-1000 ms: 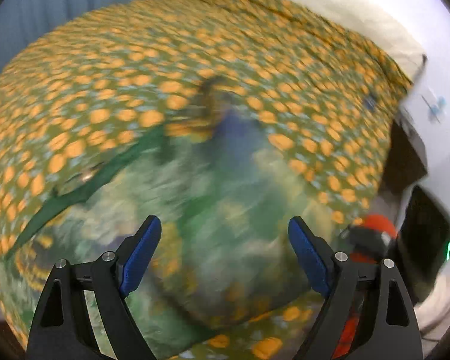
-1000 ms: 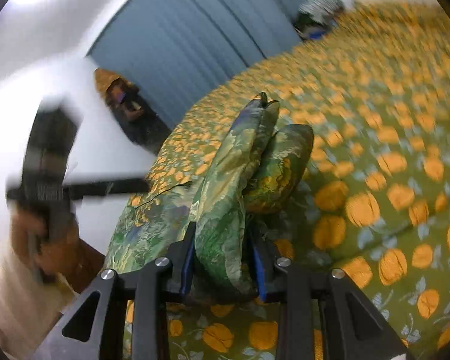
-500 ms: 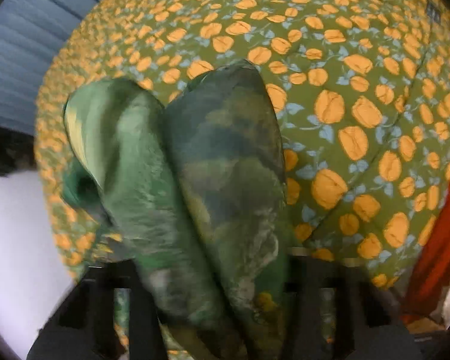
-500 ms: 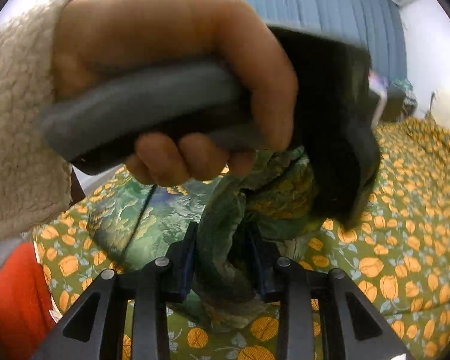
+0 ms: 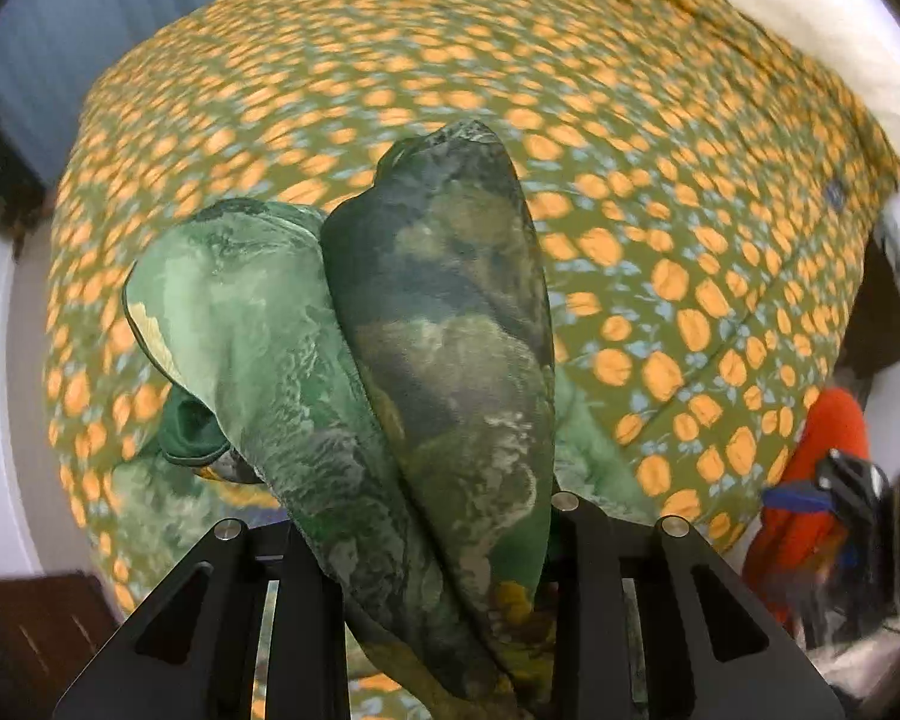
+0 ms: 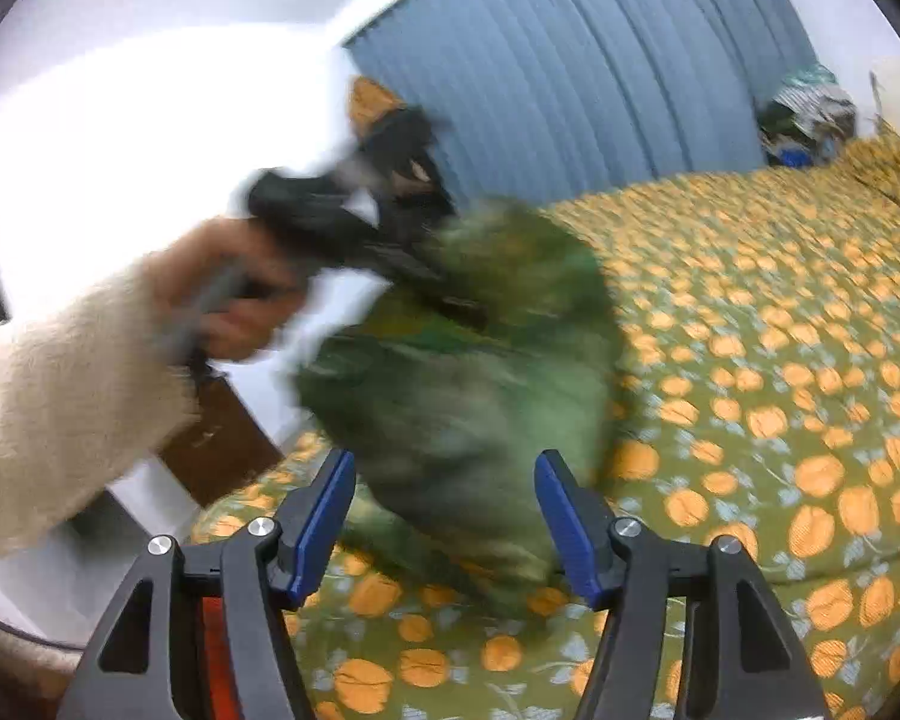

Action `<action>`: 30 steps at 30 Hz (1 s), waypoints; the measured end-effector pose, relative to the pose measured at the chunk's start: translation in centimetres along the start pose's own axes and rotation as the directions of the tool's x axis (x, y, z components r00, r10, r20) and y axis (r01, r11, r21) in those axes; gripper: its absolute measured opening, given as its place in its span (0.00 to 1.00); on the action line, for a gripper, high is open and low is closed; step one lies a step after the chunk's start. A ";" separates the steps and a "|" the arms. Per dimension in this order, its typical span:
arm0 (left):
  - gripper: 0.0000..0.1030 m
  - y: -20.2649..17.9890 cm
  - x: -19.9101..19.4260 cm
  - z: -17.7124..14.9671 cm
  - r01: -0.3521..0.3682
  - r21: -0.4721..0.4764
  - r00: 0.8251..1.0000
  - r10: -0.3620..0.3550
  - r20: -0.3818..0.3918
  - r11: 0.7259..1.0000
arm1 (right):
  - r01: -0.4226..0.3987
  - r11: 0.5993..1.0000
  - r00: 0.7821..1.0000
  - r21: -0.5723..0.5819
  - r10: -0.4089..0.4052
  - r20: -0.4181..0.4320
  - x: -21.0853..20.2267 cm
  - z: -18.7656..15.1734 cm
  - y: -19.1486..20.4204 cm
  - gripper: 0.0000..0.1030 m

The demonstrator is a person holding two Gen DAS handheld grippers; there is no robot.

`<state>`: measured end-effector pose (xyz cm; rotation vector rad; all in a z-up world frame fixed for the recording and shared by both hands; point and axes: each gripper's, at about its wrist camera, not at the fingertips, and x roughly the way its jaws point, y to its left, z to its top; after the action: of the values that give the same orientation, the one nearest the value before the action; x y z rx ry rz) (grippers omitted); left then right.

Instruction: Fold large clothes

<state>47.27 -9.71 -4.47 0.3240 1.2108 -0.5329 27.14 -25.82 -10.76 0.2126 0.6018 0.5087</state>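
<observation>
**Green garment bunched in the left gripper above the bed**

A bedspread (image 5: 660,192) in olive green, printed with orange fruit and pale blue leaves, covers the bed and fills most of both views. Blue vertical blinds (image 6: 570,60) run across the upper centre of the right wrist view, beside a bright white wall at upper left. A heap of mixed cloth (image 6: 810,114) sits at the far upper right, past the bed's edge; what it lies in cannot be made out. Dark brown wooden furniture (image 6: 222,438) shows at lower left, under the person's cream-sleeved arm.

The green patterned garment (image 5: 426,324) is gathered into two upright folds in the centre of the left wrist view. The left gripper (image 5: 426,546) has its fingers drawn in tight on the cloth. In the right wrist view the same garment hangs blurred from that gripper, centre frame, its lower end near the bedspread.

The right gripper (image 6: 447,516) has its blue-padded fingers spread apart at the bottom centre, with nothing held between them.
</observation>
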 end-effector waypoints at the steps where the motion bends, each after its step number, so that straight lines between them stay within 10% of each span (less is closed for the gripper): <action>1: 0.27 1.1 -0.1 -0.8 0.008 -0.019 1.000 -0.008 0.006 1.000 | 0.020 1.000 0.999 -0.020 -0.021 -0.033 1.3 0.2 0.1 0.28; 14: 0.28 13.7 2.3 -9.8 0.056 -0.233 0.998 -0.047 0.042 0.971 | -0.057 0.983 0.962 -0.177 0.007 -0.271 15.0 2.0 7.2 0.23; 20: 0.30 19.4 6.1 -14.0 0.137 -0.386 0.990 -0.123 0.062 0.912 | -0.082 0.969 0.921 -0.232 -0.015 -0.390 21.1 0.1 9.7 0.20; 30: 0.38 21.7 11.2 -15.9 0.202 -0.472 0.979 -0.170 0.110 0.858 | -0.071 0.976 0.911 -0.206 -0.021 -0.411 25.1 -2.5 8.7 0.17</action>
<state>49.38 14.10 -21.19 -0.2384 1.2743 -0.3853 40.01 -5.38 -22.07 -0.1002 0.9495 0.6463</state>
